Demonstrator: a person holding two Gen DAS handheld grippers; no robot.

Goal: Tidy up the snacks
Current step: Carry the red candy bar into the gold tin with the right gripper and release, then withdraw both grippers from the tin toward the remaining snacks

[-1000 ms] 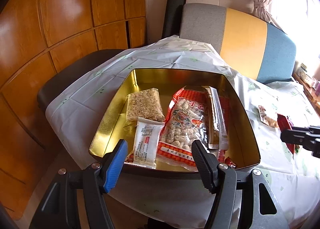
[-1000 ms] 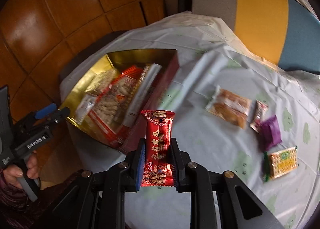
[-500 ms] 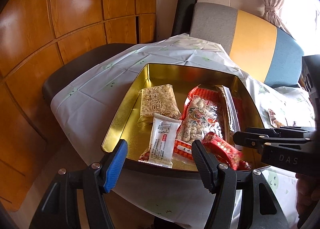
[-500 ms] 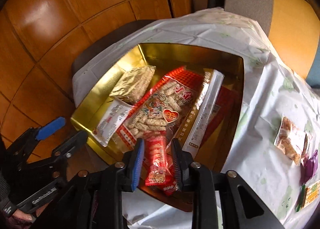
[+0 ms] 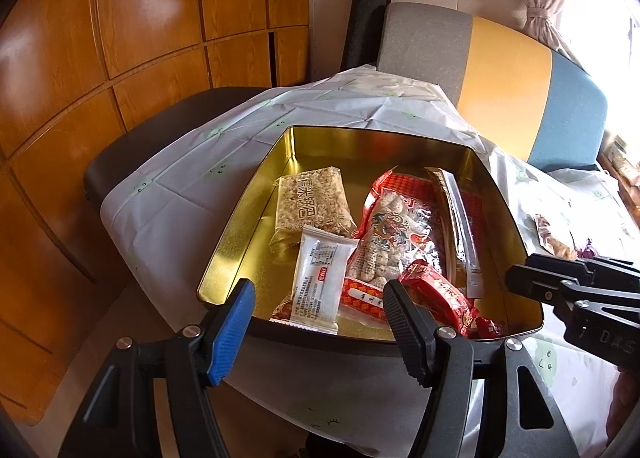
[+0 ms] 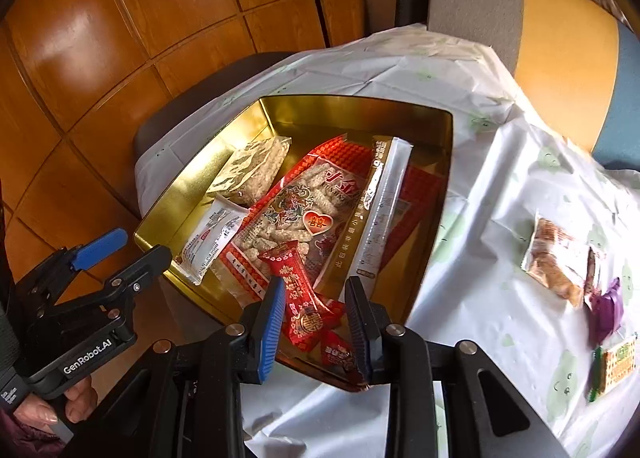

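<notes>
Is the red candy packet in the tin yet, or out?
In. The red candy packet lies inside the gold tin, between the open right gripper fingers, neither touching it.

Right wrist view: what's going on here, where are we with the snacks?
The right gripper is open over the near corner of the gold tin; the red candy packet lies in the tin between its fingers, apparently released. The left gripper is open and empty at the tin's near edge. Several snacks remain on the tablecloth.
</notes>
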